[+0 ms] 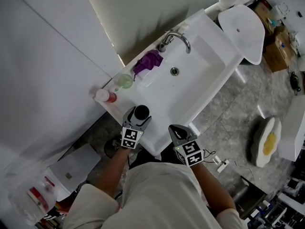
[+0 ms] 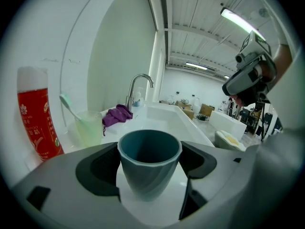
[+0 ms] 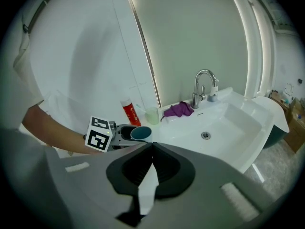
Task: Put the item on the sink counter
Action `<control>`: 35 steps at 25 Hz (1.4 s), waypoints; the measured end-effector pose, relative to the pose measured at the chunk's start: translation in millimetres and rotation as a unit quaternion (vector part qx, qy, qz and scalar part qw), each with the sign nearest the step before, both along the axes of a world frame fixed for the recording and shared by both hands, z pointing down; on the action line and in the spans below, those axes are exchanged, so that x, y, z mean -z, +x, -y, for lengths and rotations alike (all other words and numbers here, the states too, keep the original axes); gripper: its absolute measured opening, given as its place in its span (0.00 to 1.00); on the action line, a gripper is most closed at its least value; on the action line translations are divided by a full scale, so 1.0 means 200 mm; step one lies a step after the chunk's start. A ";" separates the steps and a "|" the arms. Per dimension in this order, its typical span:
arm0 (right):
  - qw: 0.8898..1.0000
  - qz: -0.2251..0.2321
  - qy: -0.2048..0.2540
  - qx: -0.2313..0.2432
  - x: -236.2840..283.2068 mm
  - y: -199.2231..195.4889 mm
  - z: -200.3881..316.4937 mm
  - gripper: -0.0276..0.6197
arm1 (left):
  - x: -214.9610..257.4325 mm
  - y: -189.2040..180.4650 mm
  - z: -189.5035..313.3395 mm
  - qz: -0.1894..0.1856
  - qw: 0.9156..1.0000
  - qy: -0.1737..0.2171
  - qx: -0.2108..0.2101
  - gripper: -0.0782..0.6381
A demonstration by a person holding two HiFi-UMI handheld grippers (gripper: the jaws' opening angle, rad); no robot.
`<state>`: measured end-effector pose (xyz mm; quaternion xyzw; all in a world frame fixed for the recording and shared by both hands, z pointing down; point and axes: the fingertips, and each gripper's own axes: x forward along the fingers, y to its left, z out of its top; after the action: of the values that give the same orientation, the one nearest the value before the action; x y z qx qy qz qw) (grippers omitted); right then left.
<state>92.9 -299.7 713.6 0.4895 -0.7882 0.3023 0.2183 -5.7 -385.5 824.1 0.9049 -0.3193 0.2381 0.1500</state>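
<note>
A blue-grey cup (image 1: 141,112) stands upright between the jaws of my left gripper (image 1: 138,114), over the near left corner of the white sink counter (image 1: 118,107). In the left gripper view the dark pads (image 2: 97,168) press on both sides of the cup (image 2: 149,166), so the gripper is shut on it. I cannot tell whether the cup's base touches the counter. My right gripper (image 1: 175,129) hovers at the counter's front edge, to the right of the cup. Its jaws meet at the tips (image 3: 152,146) with nothing between them. The right gripper view shows the cup (image 3: 141,133) ahead to the left.
On the counter's left end stand a red bottle (image 1: 106,96) and a green cup with a toothbrush (image 1: 125,81). A purple cloth (image 1: 148,62) lies by the faucet (image 1: 176,38), beside the basin (image 1: 195,78). A toilet (image 1: 244,27), boxes (image 1: 279,46) and an egg-shaped cushion (image 1: 266,142) are at the right.
</note>
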 end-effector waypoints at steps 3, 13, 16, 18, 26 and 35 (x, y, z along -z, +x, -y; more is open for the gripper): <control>1.000 -0.001 0.000 -0.004 0.00 -0.01 -0.01 0.06 | 0.00 -0.01 -0.02 0.001 1.000 -0.004 -0.004 0.65; 1.000 0.000 0.005 -0.029 0.03 -0.01 -0.02 0.06 | -0.04 -0.06 -0.10 0.030 0.999 -0.016 -0.026 0.65; 0.999 0.002 0.008 -0.041 0.04 -0.02 -0.03 0.06 | -0.06 -0.06 -0.13 0.040 0.998 -0.027 -0.044 0.65; 0.999 0.002 0.011 -0.049 0.05 -0.01 -0.05 0.06 | -0.07 -0.05 -0.14 0.041 0.997 -0.030 -0.052 0.66; 0.998 -0.005 0.026 -0.062 0.11 -0.03 -0.12 0.06 | -0.01 -0.08 -0.16 0.032 0.997 -0.043 -0.054 0.75; 0.996 -0.012 0.053 -0.066 0.20 -0.07 -0.15 0.06 | 0.18 -0.12 -0.27 0.019 0.997 -0.025 -0.077 0.75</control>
<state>79.3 -269.5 672.8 0.5549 -0.7665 0.2679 0.1810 -29.9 -332.2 787.3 0.9182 -0.2451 0.2739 0.1477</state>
